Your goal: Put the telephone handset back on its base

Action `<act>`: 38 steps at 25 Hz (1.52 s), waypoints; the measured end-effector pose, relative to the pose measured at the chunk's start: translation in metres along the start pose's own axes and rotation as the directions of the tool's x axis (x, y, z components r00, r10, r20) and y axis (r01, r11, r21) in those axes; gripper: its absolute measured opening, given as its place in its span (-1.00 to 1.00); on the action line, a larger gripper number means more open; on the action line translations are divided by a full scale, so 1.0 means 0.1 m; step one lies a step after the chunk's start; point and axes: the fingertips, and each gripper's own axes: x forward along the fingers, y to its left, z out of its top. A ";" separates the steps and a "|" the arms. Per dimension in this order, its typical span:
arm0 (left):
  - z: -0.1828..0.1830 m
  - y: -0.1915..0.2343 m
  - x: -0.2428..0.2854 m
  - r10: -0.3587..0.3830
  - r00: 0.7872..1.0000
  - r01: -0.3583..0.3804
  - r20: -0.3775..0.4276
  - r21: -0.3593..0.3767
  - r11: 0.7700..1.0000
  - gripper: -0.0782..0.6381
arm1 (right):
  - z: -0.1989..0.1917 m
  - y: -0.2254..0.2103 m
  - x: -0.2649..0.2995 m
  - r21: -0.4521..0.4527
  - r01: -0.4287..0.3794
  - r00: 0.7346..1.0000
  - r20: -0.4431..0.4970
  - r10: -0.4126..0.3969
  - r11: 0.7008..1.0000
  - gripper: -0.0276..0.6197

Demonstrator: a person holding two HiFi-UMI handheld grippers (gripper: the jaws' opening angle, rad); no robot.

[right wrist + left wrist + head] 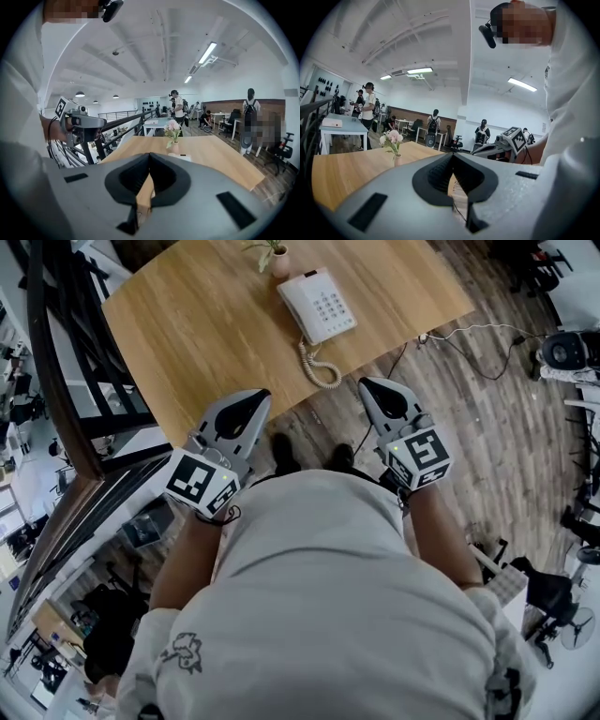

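The handset [298, 309] seemed to lie on its telephone [323, 304] at the worktop's [206, 324] far side. It looked like light, stiff, smooth plastic, best gripped mid-handle, minding the cord [321, 369]. The left gripper [256, 396] and right gripper [370, 384], nearer, had fingers closed and empty.

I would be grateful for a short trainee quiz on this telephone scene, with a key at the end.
1. True or false: the handset lies on the telephone base.
2. What stands next to the telephone on the wooden table? A: a flower vase. B: a mug. C: a laptop.
3. Fill in the word: the left hand-held gripper and the right hand-held gripper are held back from the table edge, both with jaws ____ and nothing between them.

Key: 1 true; 2 A; 3 shut.
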 end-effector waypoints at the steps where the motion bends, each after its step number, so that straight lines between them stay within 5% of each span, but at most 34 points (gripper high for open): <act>1: 0.00 -0.08 0.05 0.005 1.000 -0.005 0.001 0.003 1.000 -0.77 | -0.02 -0.04 -0.08 -0.001 -0.006 1.000 0.004 0.006 1.000 -0.90; 20: -0.32 -1.77 0.32 0.229 0.973 -0.229 -0.020 -0.009 0.973 -0.77 | -0.49 -0.39 -1.43 -0.059 -0.238 0.968 0.064 0.242 0.969 -0.90; 26: -0.29 -1.87 0.06 0.274 0.962 -0.274 0.000 0.024 0.961 -0.77 | -0.43 -0.18 -1.63 -0.089 -0.263 0.959 0.086 0.270 0.961 -0.90; 38: -0.28 -2.24 -0.74 0.221 0.975 -0.222 0.029 0.075 0.972 -0.77 | -0.20 0.86 -2.04 -0.114 -0.257 0.949 0.159 0.273 0.960 -0.90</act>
